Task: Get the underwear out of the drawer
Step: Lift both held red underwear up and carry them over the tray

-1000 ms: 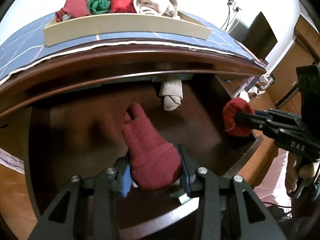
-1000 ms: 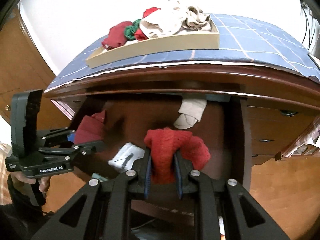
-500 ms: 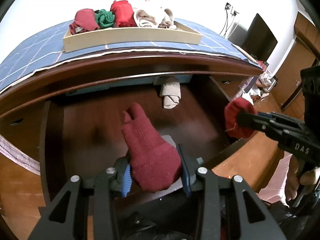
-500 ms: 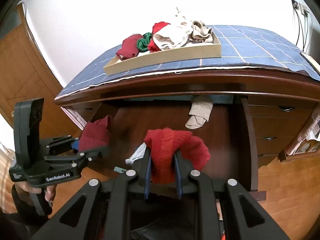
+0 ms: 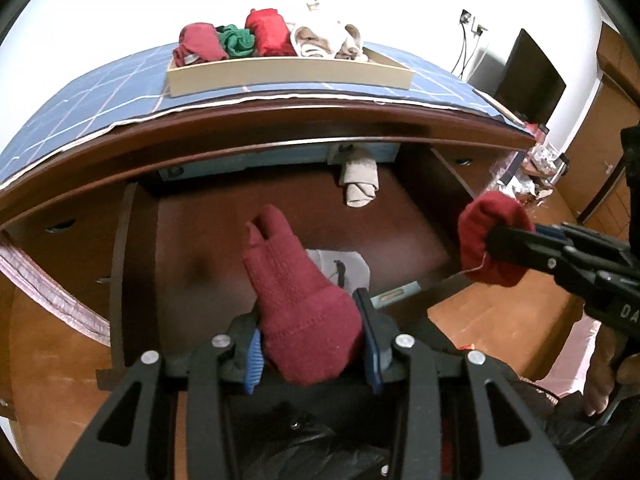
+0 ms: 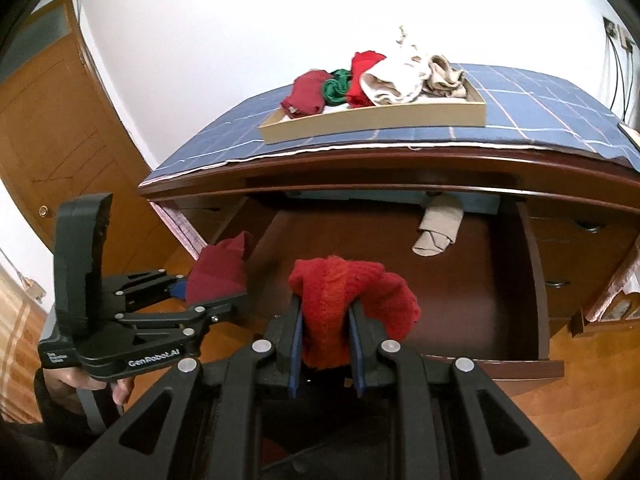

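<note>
My left gripper (image 5: 312, 340) is shut on a dark red rolled underwear (image 5: 300, 296), held over the front of the open wooden drawer (image 5: 200, 264). My right gripper (image 6: 325, 340) is shut on a brighter red underwear (image 6: 340, 300) that droops over its right finger. Each gripper shows in the other's view: the right gripper (image 5: 492, 240) with its red bundle (image 5: 486, 232) at the right, the left gripper (image 6: 240, 292) with its dark red piece (image 6: 220, 268) at the left. A beige rolled piece (image 5: 360, 182) lies at the drawer's back, a white one (image 5: 344, 268) near its front.
On the dresser top, over a blue checked cloth (image 6: 520, 96), stands a shallow tan tray (image 6: 376, 120) holding several rolled red, green and beige garments. A wooden door (image 6: 44, 120) is at the left. A dark screen (image 5: 528, 80) and cables are at the right. Closed side drawers (image 6: 576, 264) flank the opening.
Both grippers have drawn back and slightly up from the drawer with their red pieces still clamped. The dresser and tray look farther away, and the white piece in the drawer has come into view.
</note>
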Motion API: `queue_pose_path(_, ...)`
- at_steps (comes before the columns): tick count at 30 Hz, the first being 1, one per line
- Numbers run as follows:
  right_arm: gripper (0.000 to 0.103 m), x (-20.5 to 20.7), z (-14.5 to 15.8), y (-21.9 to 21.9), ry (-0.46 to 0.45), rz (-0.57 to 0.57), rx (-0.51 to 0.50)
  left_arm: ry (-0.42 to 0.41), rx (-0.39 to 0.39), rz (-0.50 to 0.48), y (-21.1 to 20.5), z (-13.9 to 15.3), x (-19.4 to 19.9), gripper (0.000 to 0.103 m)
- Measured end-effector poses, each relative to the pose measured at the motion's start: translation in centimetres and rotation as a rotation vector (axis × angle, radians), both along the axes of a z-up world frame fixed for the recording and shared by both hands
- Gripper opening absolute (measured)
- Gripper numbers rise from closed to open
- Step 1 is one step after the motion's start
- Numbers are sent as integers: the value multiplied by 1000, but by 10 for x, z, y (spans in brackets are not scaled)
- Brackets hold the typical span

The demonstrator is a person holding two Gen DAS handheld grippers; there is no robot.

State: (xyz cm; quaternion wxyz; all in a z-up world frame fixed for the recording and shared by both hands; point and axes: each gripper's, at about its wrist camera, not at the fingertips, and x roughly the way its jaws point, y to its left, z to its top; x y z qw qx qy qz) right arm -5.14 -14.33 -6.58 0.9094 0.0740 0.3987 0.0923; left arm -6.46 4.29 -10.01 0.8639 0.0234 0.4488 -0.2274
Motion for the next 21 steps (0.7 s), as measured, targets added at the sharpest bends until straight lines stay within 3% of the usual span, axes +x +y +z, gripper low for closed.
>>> queue_pose_path(21,22,-6,13,26,-45,55,2,-66,59,49,12,11,-10,39)
